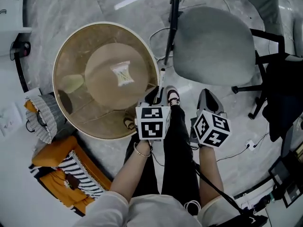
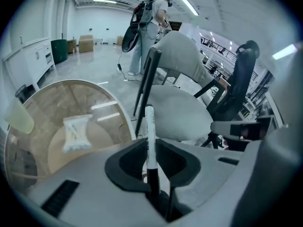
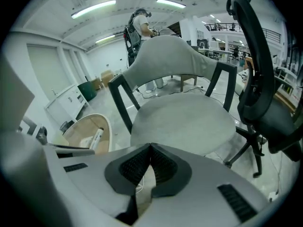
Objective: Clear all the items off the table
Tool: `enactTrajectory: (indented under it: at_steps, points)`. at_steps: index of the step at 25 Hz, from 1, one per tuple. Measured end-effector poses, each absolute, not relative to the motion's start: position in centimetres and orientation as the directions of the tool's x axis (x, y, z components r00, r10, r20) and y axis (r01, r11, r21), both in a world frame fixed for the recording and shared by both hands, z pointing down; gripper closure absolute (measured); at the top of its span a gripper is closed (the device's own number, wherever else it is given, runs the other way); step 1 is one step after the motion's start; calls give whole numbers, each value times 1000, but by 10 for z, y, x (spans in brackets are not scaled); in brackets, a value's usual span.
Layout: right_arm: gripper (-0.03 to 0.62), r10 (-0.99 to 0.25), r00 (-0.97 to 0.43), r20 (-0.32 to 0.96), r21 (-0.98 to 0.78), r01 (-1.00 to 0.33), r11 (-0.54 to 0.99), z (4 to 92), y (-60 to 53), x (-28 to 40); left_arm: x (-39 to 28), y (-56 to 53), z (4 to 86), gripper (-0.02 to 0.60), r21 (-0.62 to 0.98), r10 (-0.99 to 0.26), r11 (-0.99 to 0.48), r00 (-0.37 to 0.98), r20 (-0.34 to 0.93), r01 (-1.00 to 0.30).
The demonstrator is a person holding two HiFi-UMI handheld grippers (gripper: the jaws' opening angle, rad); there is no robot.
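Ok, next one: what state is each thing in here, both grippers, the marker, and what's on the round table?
left gripper: shut on the marker.
marker: held upright between the left jaws, off the table.
right gripper: shut, nothing between its jaws.
white packet: lying flat on the round table, not touched.
pale yellow item: on the table near its rim; can't tell what it is.

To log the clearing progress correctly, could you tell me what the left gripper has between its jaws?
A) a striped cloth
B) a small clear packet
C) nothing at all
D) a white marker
D: in the left gripper view, the left gripper has its jaws closed on a white marker that sticks out ahead between them, while the packet lies on the round table.
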State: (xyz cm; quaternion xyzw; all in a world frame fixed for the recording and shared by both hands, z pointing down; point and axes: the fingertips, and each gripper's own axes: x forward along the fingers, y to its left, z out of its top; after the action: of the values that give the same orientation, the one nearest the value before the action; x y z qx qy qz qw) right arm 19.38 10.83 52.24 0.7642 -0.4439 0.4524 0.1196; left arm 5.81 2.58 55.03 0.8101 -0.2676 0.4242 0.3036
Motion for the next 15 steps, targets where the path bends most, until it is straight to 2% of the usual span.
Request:
enactTrajectory:
  at_steps: [7, 15]
  points:
    - [571, -575, 199, 794, -229, -777, -586, 542, 101, 262, 163, 9, 564, 512, 269, -164, -706, 520, 838, -655]
    - [571, -600, 215, 770, -233, -782, -579, 561, 64, 327, 228, -26, 597, 512, 251, -170, -707, 503, 847, -661]
